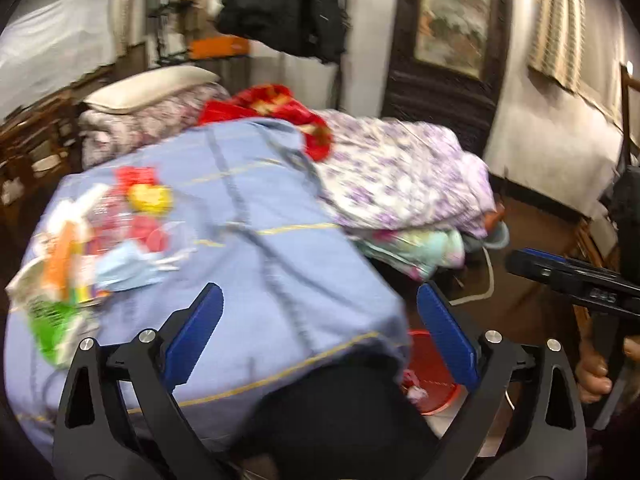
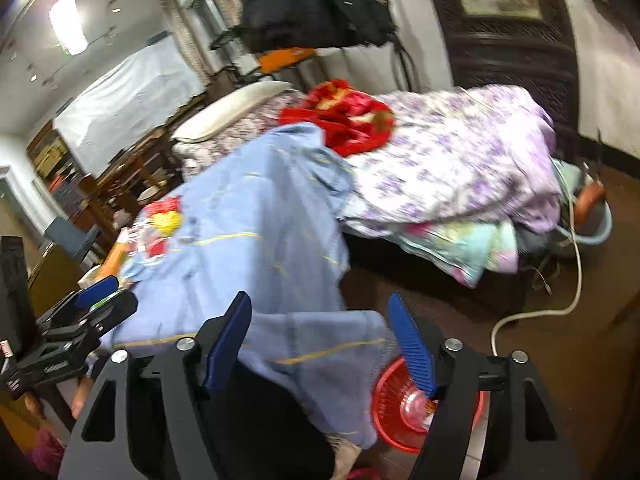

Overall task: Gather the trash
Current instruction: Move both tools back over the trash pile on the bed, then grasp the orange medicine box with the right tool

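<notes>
Two grippers hang over the near end of a bed, and both stand open with nothing between their blue pads. The left gripper has its jaws spread wide above a light blue sheet that drapes over the bed's corner. The right gripper is parted somewhat less, over the same sheet's hanging edge. Trash lies in a loose heap on the sheet, off to the left in both views: crumpled wrappers in red, yellow, orange and green, with a pale blue face mask among them, though blur hides the finer detail. A red basket sits on the dark floor just beside the bed's corner, partly behind the right gripper's right finger, with a clear pinkish piece of rubbish inside it. Farther up the bed lie a purple-flowered quilt, a red blanket and a pale pillow. A white cable curls across the floor at the right. A dark jacket hangs by the wall behind the bed.
</notes>
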